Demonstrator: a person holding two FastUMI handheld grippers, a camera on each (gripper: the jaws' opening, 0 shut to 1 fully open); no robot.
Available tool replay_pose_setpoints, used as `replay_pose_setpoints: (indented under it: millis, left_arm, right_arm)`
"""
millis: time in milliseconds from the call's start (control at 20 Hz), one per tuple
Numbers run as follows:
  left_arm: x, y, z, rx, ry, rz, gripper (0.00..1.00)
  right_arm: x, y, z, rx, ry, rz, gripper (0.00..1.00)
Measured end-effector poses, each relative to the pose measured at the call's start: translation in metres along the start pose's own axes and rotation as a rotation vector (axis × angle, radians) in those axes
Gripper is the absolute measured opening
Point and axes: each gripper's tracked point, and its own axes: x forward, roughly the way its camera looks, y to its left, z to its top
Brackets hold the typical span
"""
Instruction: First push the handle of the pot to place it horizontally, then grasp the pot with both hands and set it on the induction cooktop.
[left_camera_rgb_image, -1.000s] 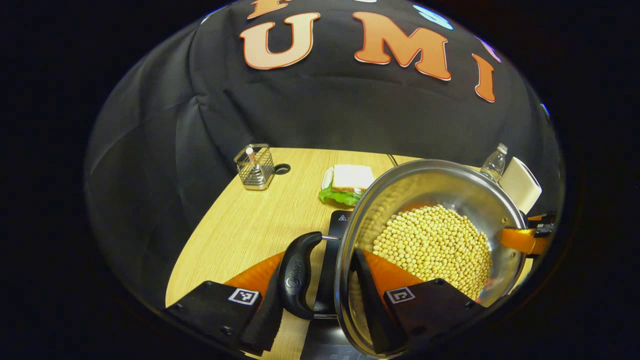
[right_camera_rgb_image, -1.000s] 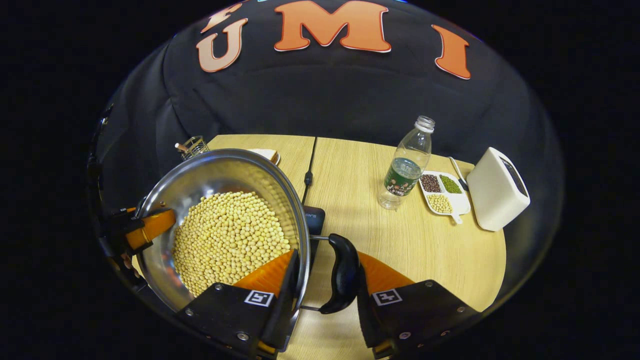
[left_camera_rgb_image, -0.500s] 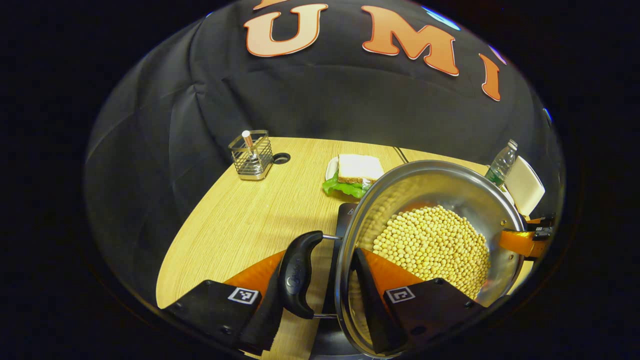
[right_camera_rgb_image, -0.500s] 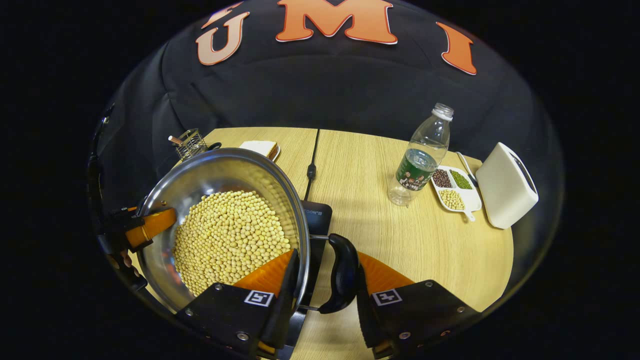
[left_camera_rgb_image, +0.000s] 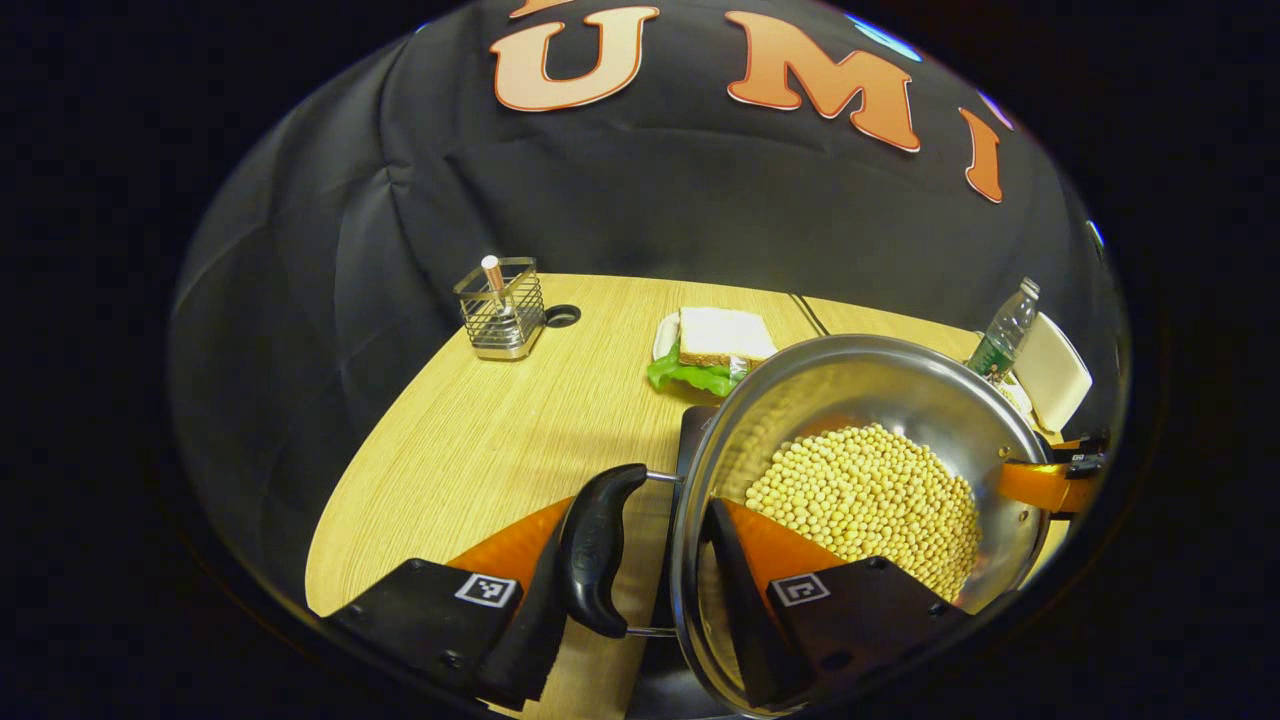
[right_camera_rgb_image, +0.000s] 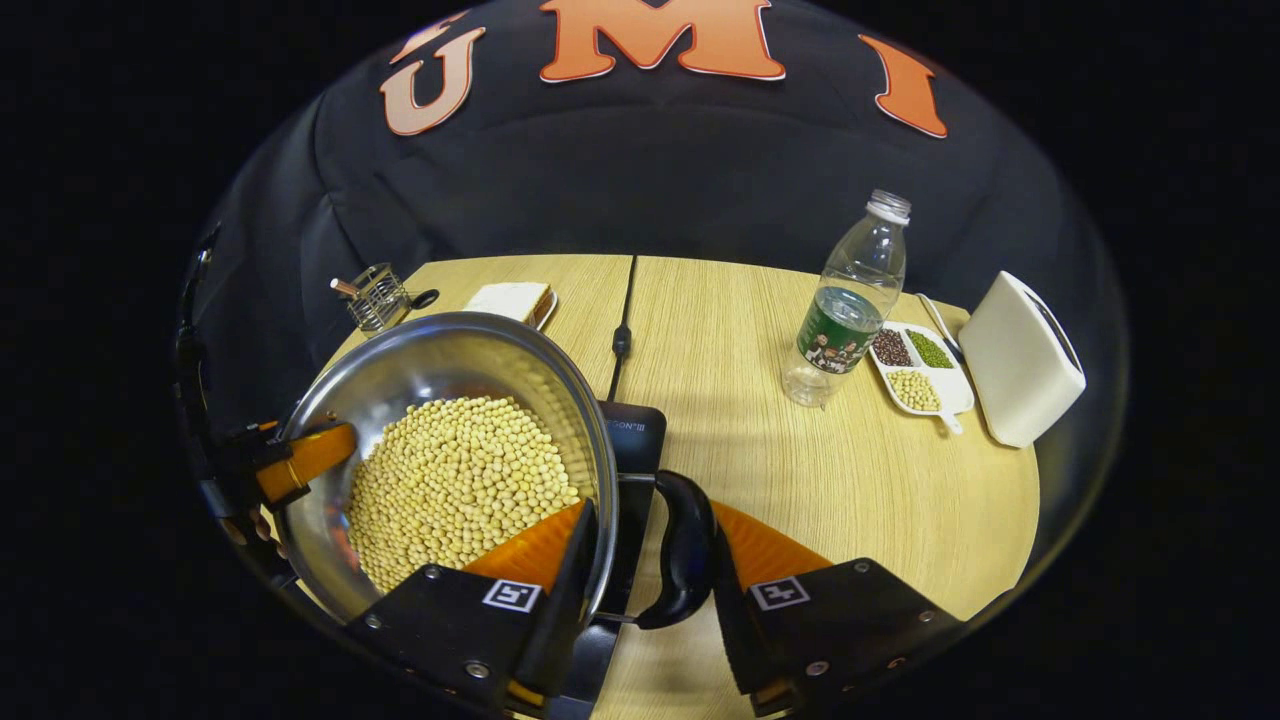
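Left gripper view shows the left tool (left_camera_rgb_image: 640, 590) clamped across the round stainless-steel pot (left_camera_rgb_image: 880, 375) at its black side handle (left_camera_rgb_image: 597, 560), one finger outside the handle, the other inside the rim among the yellow soybeans (left_camera_rgb_image: 870, 500). Right gripper view shows the right tool (right_camera_rgb_image: 645, 590) gripping the opposite black handle (right_camera_rgb_image: 685, 550) and rim the same way. The pot sits above the black induction cooktop (right_camera_rgb_image: 630, 430) on the light wooden counter (right_camera_rgb_image: 800, 480).
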Motion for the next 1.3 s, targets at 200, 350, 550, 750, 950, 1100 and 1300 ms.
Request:
replay_pose_setpoints:
  millis: [200,350,550,750,950,1100,1300]
  left_arm:
    - [-0.001,0.001,0.0,0.016,-0.022,0.002,0.8]
    - [0.001,0.005,0.0,0.007,-0.056,0.033,0.82]
    - [-0.008,0.012,0.001,-0.055,-0.093,0.051,0.93]
    - [-0.048,0.02,0.031,-0.057,-0.212,0.106,0.87]
    - [-0.112,0.017,0.055,-0.068,-0.31,0.117,0.93]
    - [-0.155,0.002,0.063,-0.095,-0.374,0.088,0.99]
    - [-0.203,-0.018,0.07,-0.12,-0.454,0.064,0.99]
  right_arm:
    - [0.0,-0.005,0.001,-0.032,-0.013,-0.012,0.67]
    - [-0.005,-0.008,0.002,-0.087,-0.036,-0.018,0.73]
    - [-0.026,-0.013,0.007,-0.108,-0.083,-0.021,0.82]
    - [-0.058,-0.02,0.021,-0.098,-0.172,-0.007,0.87]
    - [-0.086,-0.023,0.029,-0.071,-0.266,0.015,0.92]
    - [-0.122,-0.031,0.034,-0.057,-0.343,0.019,0.92]
    - [-0.172,-0.048,0.037,-0.041,-0.452,0.021,0.93]
